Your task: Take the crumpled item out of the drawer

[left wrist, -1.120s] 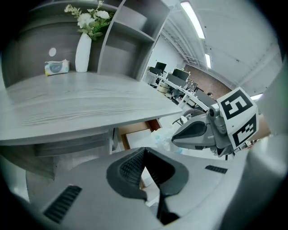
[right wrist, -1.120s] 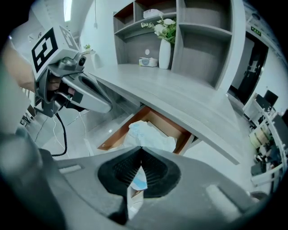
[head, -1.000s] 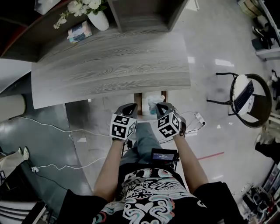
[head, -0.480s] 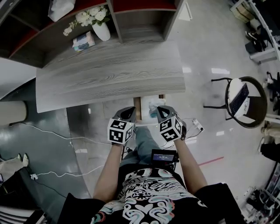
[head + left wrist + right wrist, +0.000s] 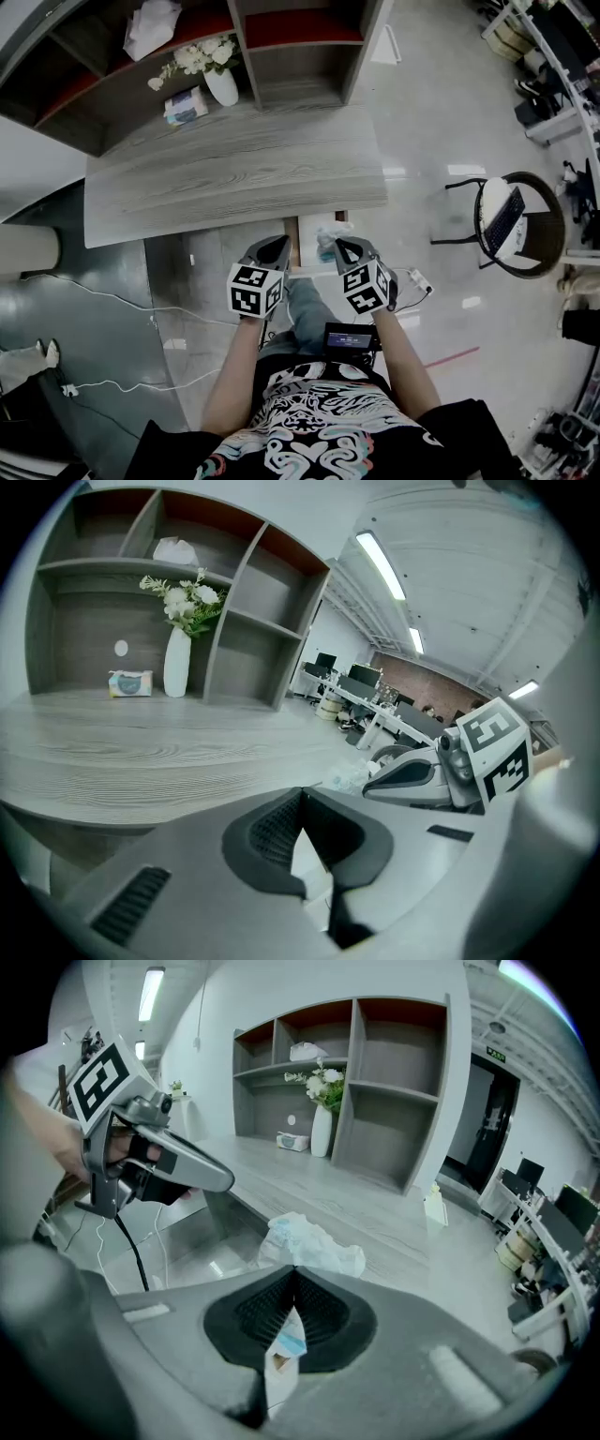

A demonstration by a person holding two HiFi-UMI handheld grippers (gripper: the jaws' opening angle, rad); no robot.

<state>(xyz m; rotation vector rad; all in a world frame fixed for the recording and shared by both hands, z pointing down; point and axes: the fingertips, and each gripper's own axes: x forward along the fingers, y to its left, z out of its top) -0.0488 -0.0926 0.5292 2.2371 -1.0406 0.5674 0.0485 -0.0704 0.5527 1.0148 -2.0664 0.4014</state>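
Hanging over the open drawer (image 5: 293, 246) in the head view, the right tongs (image 5: 345, 249) touch the crumpled item (image 5: 328, 234). In the left gripper view, the left tongs (image 5: 300, 797) are pressed together on nothing, with the item ahead to their right. In the right gripper view, the jaws pinch its near fold, and it looks light, soft and crinkly, so a bunched fold is probably the safest hold.

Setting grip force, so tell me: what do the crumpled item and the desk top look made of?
The crumpled item looks like thin, soft plastic film or a wrapper, whitish with pale blue patches. Its sharp creases and faint translucency suggest this, though tissue is possible. The desk top looks like grey wood-grain laminate or veneer with a matte finish: it shows long streaked grain and no glare.
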